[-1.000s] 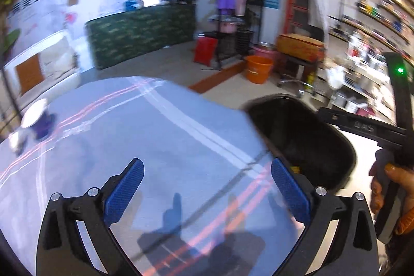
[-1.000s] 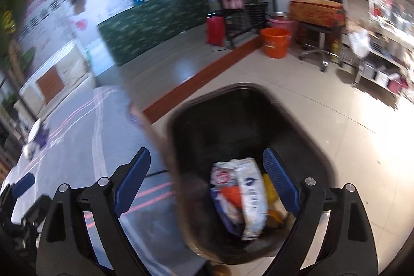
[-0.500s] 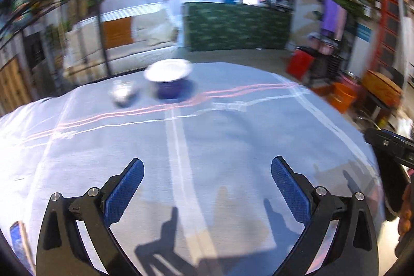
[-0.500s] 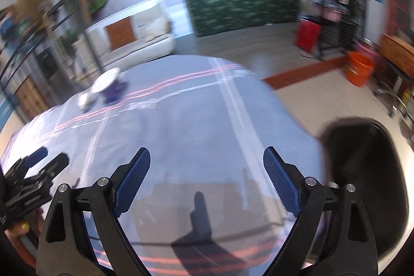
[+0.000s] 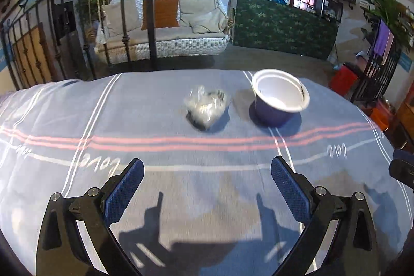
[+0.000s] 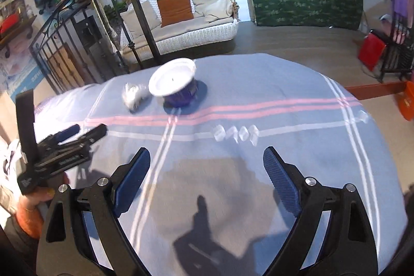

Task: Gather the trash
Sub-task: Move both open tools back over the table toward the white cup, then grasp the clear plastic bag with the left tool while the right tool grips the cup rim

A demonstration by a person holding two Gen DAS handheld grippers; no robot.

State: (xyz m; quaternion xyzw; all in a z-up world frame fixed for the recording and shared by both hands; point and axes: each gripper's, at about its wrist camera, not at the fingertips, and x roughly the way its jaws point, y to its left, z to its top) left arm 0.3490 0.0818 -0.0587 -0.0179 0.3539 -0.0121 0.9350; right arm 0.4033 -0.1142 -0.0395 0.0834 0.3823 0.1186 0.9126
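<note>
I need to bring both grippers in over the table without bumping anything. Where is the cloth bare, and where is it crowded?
Bare: the tablecloth from the near edge to the pink stripes, under both open grippers, and its right part past the purple cup. Crowded: beyond the stripes, where the crumpled clear wrapper lies just left of the cup, a narrow gap between them.

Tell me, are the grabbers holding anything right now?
No, nothing. The left gripper and right gripper are both open and empty; the purple cup and crumpled wrapper sit on the table.
</note>
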